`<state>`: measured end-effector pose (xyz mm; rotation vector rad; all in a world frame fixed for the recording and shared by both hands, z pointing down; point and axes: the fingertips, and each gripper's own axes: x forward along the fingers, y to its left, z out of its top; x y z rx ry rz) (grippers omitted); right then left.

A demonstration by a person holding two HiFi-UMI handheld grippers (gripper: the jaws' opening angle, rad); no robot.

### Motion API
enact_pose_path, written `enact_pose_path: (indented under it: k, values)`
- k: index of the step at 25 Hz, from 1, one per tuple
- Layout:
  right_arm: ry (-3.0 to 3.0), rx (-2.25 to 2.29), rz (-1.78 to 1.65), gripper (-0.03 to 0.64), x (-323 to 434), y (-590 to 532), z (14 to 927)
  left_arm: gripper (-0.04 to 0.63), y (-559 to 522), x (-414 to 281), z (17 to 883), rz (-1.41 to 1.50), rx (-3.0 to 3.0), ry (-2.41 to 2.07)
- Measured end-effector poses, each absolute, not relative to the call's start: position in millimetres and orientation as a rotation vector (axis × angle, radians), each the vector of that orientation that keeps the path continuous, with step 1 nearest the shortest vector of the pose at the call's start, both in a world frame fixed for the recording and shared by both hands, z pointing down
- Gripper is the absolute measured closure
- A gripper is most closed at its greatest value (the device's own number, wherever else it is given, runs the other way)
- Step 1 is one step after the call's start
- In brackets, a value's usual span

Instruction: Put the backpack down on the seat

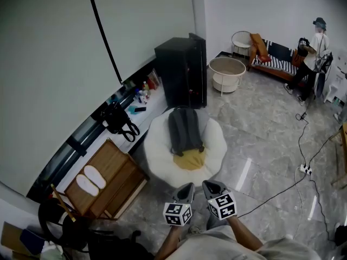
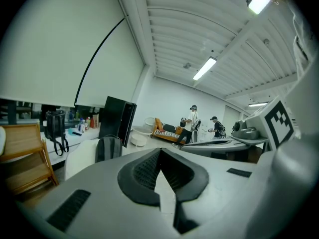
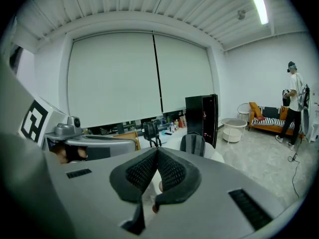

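Observation:
A grey backpack (image 1: 185, 130) lies on the round white seat (image 1: 161, 145), with a yellow cushion (image 1: 189, 160) at its near end. The same backpack (image 2: 108, 148) stands small in the left gripper view, and the backpack (image 3: 193, 144) also shows in the right gripper view. Both grippers are held side by side in front of the seat, well short of the backpack. My left gripper (image 1: 186, 187) is shut with nothing between its jaws. My right gripper (image 1: 212, 186) is shut and empty too.
A black cabinet (image 1: 183, 72) stands behind the seat. A wooden stand (image 1: 108, 179) with white slippers (image 1: 90, 180) is at the left, and a black bag (image 1: 117, 118) sits on the window ledge. A round white table (image 1: 227, 72), an orange sofa (image 1: 274, 58), a person (image 1: 312, 53) and floor cables (image 1: 303, 161) are at the right.

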<state>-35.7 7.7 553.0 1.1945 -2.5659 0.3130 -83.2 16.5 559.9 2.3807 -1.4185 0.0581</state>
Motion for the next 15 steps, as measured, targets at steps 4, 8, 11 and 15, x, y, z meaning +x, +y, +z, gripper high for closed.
enact_pose_path:
  k: [4, 8, 11, 15]
  values:
    - [-2.571, 1.194, 0.305, 0.589, -24.0, 16.4, 549.6, 0.565, 24.1, -71.8, 555.4, 0.063, 2.380, -1.433]
    - [-2.580, 1.194, 0.309, 0.589, -4.2, 22.6, 548.5, 0.565, 31.6, -56.8, 553.8, 0.065, 2.366, -1.453]
    - [-2.587, 1.186, 0.315, 0.589, 14.2, 31.3, 550.5, 0.565, 41.5, -42.4, 556.4, 0.062, 2.344, -1.475]
    - [-2.598, 1.177, 0.315, 0.589, 37.6, 49.7, 552.0, 0.565, 59.8, -22.5, 561.2, 0.064, 2.322, -1.499]
